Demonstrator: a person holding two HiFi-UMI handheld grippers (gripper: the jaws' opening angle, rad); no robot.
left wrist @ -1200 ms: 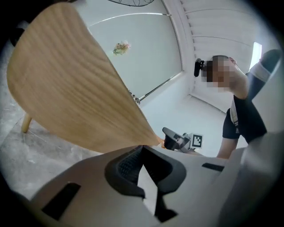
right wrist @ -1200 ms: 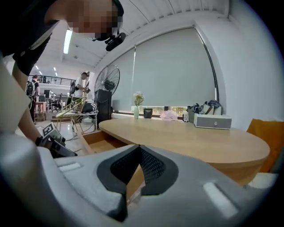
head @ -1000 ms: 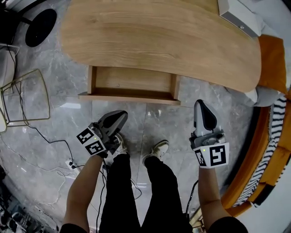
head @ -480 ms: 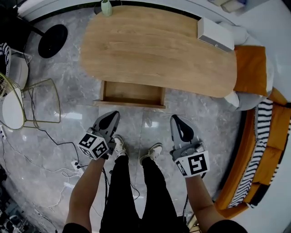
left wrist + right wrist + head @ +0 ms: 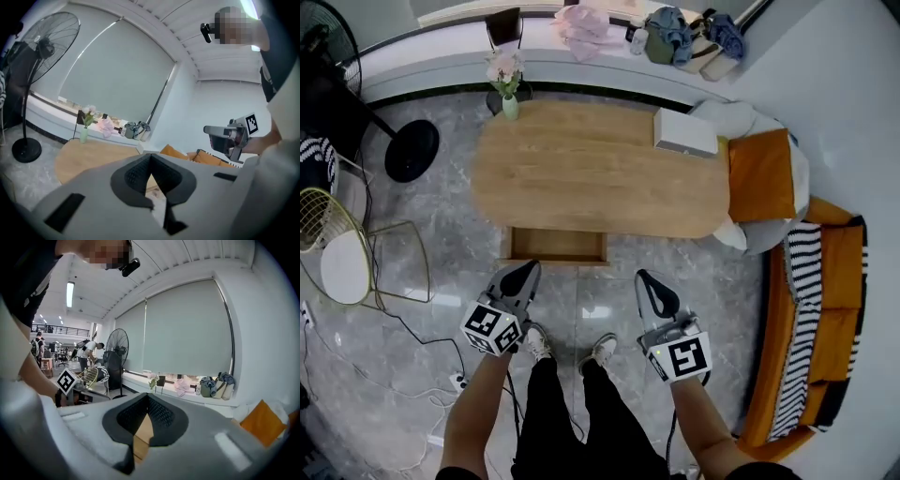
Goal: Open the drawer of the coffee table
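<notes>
You are standing on a grey marble floor [image 5: 441,197], facing the oval wooden coffee table [image 5: 600,183], whose drawer [image 5: 558,246] is sticking out toward you. A vase of flowers [image 5: 508,94] is sitting at the table's far left end and a white box [image 5: 685,133] at its far right. A black fan base [image 5: 412,150], a wire-framed seat [image 5: 344,267] and a power strip [image 5: 457,381] with loose cables are resting on the floor to your left.

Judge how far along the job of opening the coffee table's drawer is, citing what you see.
Done: the drawer stands pulled out from under the coffee table. In hand: nothing; the left tongs and right tongs are shut, empty, held short of the drawer. Left: apparently nothing more.
</notes>
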